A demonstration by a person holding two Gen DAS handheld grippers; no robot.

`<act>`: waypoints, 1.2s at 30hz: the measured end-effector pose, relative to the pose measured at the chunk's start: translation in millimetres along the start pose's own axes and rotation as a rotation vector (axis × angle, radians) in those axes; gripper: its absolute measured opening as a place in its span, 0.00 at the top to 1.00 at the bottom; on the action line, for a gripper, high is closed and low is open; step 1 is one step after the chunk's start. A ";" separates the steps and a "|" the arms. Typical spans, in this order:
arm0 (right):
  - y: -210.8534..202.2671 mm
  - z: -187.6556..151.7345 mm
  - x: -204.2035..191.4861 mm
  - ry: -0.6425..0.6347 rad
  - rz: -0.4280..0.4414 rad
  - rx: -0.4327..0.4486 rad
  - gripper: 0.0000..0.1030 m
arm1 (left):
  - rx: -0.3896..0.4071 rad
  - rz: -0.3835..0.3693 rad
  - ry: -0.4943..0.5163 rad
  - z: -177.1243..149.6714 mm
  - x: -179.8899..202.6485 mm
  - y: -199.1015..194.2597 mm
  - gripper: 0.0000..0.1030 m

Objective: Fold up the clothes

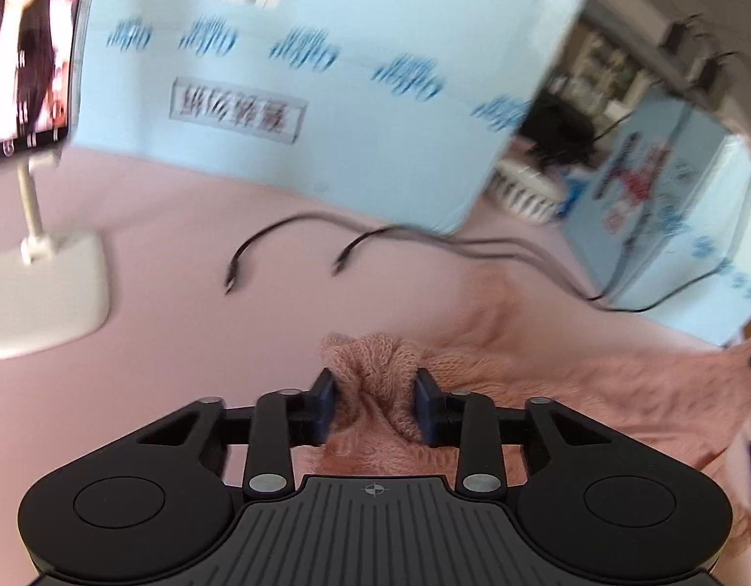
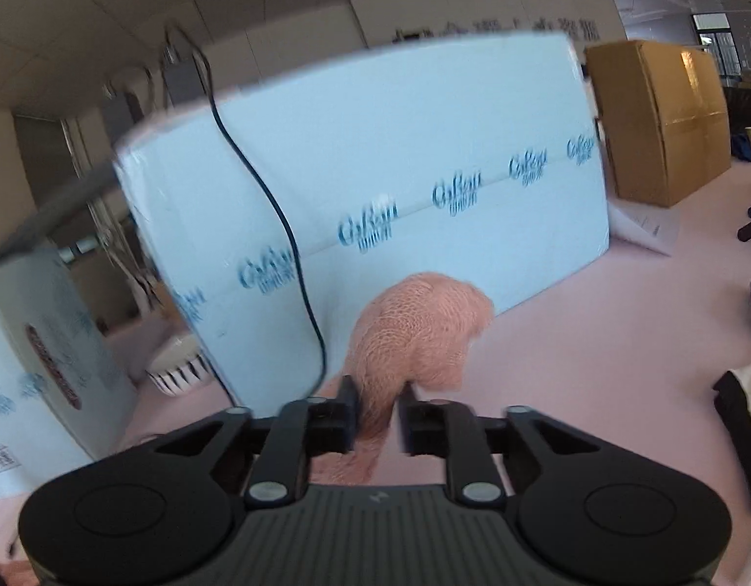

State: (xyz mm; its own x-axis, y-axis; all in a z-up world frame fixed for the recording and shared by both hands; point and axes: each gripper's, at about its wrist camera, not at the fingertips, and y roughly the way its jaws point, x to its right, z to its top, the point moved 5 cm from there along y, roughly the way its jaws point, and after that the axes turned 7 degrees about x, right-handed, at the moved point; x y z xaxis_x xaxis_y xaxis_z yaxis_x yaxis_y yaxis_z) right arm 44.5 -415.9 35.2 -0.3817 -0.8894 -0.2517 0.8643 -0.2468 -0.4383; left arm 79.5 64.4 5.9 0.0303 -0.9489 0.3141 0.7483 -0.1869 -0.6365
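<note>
Pink knit sweater [image 1: 546, 381]: soft, light, limp; grasp bunched edges; left tool [image 1: 375, 403] grips a fold on the worktop [image 1: 180, 303]; right tool [image 2: 379, 412] grips a raised bunch.

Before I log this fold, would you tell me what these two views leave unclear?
- Left wrist view: most of the pink knit garment is hidden under the left gripper or cut off at the right edge, so its type is unclear.
- Right wrist view: the knit bunch rising from the right gripper hides its own lower part; grip firmness is unclear.
- Both views: print on the light blue boxes is motion-blurred.
- Left view: the phone screen is blurred and cropped.
</note>
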 end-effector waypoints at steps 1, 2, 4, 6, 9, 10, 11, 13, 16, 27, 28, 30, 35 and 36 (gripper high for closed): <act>8.2 -2.4 1.0 -0.029 -0.027 -0.036 0.29 | -0.020 0.009 -0.020 -0.3 -3.9 3.3 0.34; 7.6 -2.7 3.3 -0.046 -0.040 -0.033 0.28 | -0.045 0.014 -0.049 -0.7 -9.5 5.5 0.31; -0.2 1.3 10.5 -0.030 -0.030 0.008 0.19 | -0.043 0.001 -0.072 -0.3 -16.7 -0.3 0.27; -7.9 6.2 25.9 0.029 -0.030 0.025 0.11 | 0.003 0.013 -0.060 1.4 -22.5 -15.7 0.23; -15.6 9.7 52.2 0.112 -0.048 -0.015 0.11 | 0.040 0.021 -0.015 1.0 -29.2 -40.6 0.19; -16.8 7.3 63.2 0.127 -0.063 -0.078 0.11 | 0.024 0.003 -0.003 -1.0 -29.7 -44.1 0.18; -18.1 5.1 70.2 0.139 -0.071 -0.120 0.12 | -0.006 -0.027 0.010 -6.3 -29.7 -50.0 0.17; -31.0 -4.5 93.0 0.205 -0.065 -0.209 0.12 | -0.060 -0.075 0.023 -18.4 -30.0 -60.2 0.17; -60.0 -18.9 121.2 0.286 -0.035 -0.249 0.12 | -0.119 -0.102 0.017 -35.9 -33.0 -74.1 0.17; -89.7 -58.6 91.1 -0.086 -0.055 -0.237 0.76 | -0.277 -0.299 -0.037 -79.9 -26.2 -84.6 0.16; -86.5 -56.5 84.1 -0.127 -0.071 -0.213 0.83 | -0.267 -0.293 -0.022 -81.4 -23.1 -85.0 0.15; -87.0 -45.4 77.1 -0.171 -0.087 -0.148 0.85 | -0.254 -0.283 0.005 -82.8 -17.4 -84.8 0.14; -83.5 -14.3 93.6 -0.120 -0.136 -0.011 0.81 | -0.246 -0.285 -0.009 -82.9 -19.4 -87.8 0.14; -75.0 -16.2 99.4 -0.107 -0.144 -0.044 0.79 | -0.244 -0.288 -0.021 -82.4 -21.3 -88.0 0.14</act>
State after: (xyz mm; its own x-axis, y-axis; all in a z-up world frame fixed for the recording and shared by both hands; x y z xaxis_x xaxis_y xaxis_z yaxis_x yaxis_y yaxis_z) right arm -63.5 -479.5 29.0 -0.4612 -0.8826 -0.0910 0.7871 -0.3596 -0.5011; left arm -41.6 80.0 -2.9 -0.1433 -0.8435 0.5177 0.5478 -0.5032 -0.6683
